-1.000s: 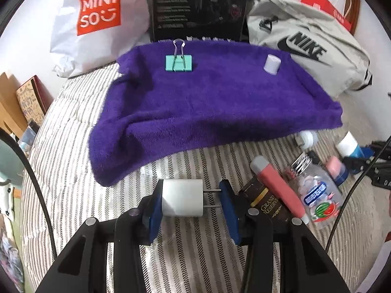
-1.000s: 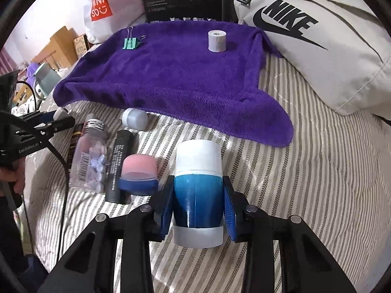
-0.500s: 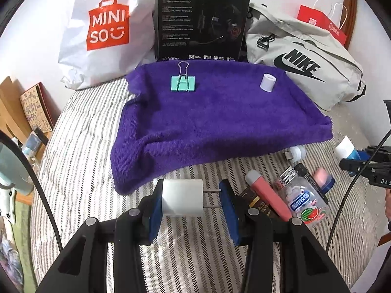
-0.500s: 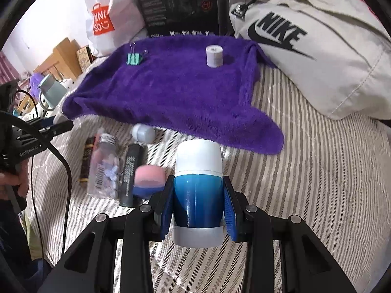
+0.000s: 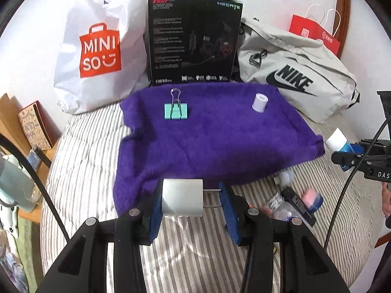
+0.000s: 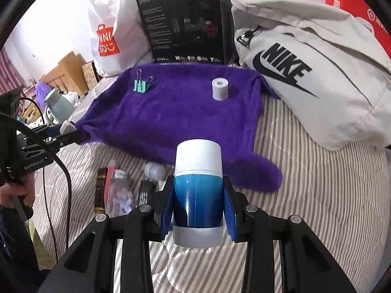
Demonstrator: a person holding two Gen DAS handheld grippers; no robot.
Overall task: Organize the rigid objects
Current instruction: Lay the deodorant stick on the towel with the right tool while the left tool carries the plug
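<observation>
Two items in hand, two already placed: the left gripper (image 5: 190, 201) has its jaws closed on a white plug (image 5: 182, 200) — prongs pointing at the right-hand pad — held above the striped bed (image 5: 85, 171) at the near edge of the purple towel (image 5: 215, 141). The right gripper (image 6: 198, 208) has its jaws clamped on an upright blue bottle (image 6: 198, 195) with a white cap. On the towel stand a green binder clip (image 5: 176, 111) and a small white roll (image 5: 260, 102), well apart. Still loose on the bed — a clear bottle (image 6: 119, 195), a pink-capped tube and other small items. The sorting appears under halfway done.
</observation>
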